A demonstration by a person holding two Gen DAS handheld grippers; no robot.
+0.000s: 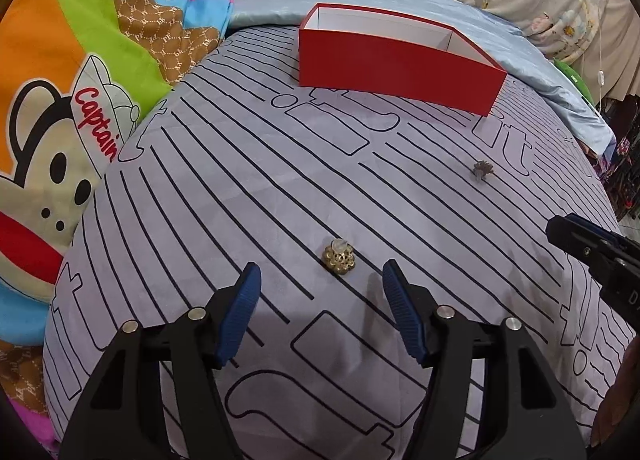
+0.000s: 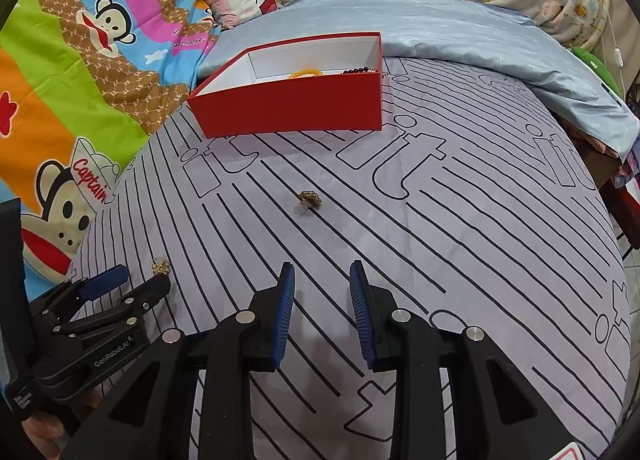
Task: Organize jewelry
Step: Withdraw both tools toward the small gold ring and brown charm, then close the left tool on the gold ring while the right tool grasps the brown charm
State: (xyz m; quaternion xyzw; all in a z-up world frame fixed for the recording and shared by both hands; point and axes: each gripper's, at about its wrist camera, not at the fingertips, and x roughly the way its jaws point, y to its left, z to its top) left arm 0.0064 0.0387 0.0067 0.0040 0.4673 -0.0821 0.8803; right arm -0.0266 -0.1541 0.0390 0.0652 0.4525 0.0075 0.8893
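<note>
**Two earrings left on the bed**

Left gripper (image 1: 320,280), jaws wide apart, just short of gold earring (image 1: 339,259), well in front of red box (image 1: 396,60). Further right, right gripper (image 2: 322,280), jaws parted, facing second earring (image 2: 310,199). Probably light, small, delicate; best pinched across the flower.

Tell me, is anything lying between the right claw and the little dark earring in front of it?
No. In the right wrist view, only bare striped cloth lies between the open right claw and the dark earring.
</note>
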